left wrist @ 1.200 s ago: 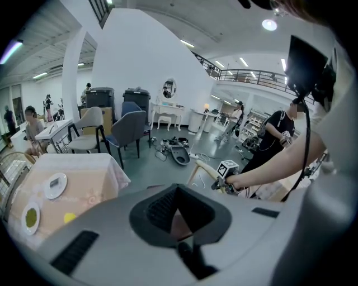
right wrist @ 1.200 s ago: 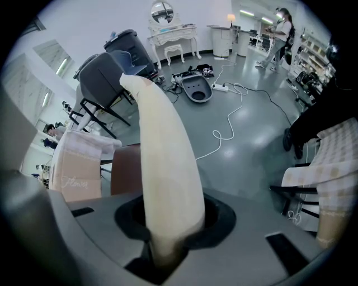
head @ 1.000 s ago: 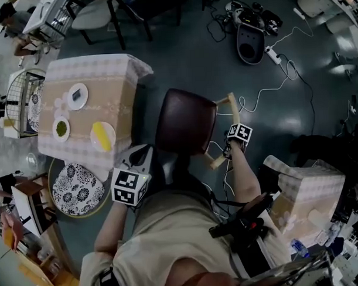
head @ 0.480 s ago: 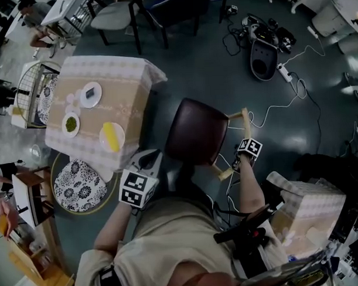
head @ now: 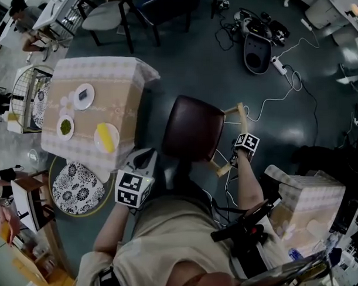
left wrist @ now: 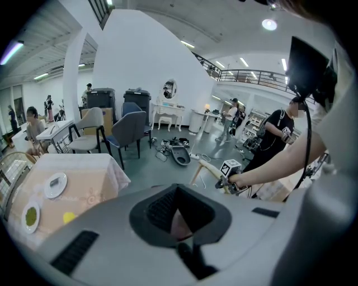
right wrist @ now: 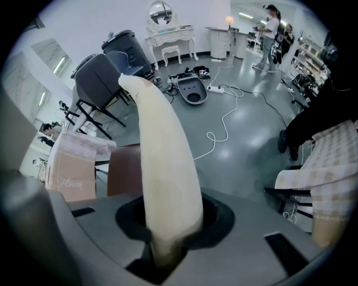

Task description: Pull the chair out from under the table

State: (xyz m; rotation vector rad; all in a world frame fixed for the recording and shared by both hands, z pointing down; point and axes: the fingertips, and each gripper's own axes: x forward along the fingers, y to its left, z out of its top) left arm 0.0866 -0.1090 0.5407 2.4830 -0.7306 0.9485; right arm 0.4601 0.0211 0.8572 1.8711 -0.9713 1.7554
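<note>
A chair with a dark brown seat (head: 193, 128) and a pale wooden backrest (head: 241, 115) stands on the floor just right of the cloth-covered table (head: 115, 83). My right gripper (head: 232, 158) is shut on the backrest rail (right wrist: 165, 162), which runs up between its jaws in the right gripper view. My left gripper (head: 149, 159) hangs beside the seat's near left corner and touches nothing that I can see. Its own body hides its jaws in the left gripper view. That view also shows the table (left wrist: 84, 179) and the backrest (left wrist: 206, 166).
Plates (head: 106, 137) lie on the table. A round patterned cushion (head: 78, 187) sits by its near edge. A second cloth-covered table (head: 309, 190) stands at the right. Cables (head: 271, 89) and a dark device (head: 257, 52) lie on the floor beyond the chair.
The head view has swung slightly. The chair, the table and both grippers keep the same places relative to one another.
</note>
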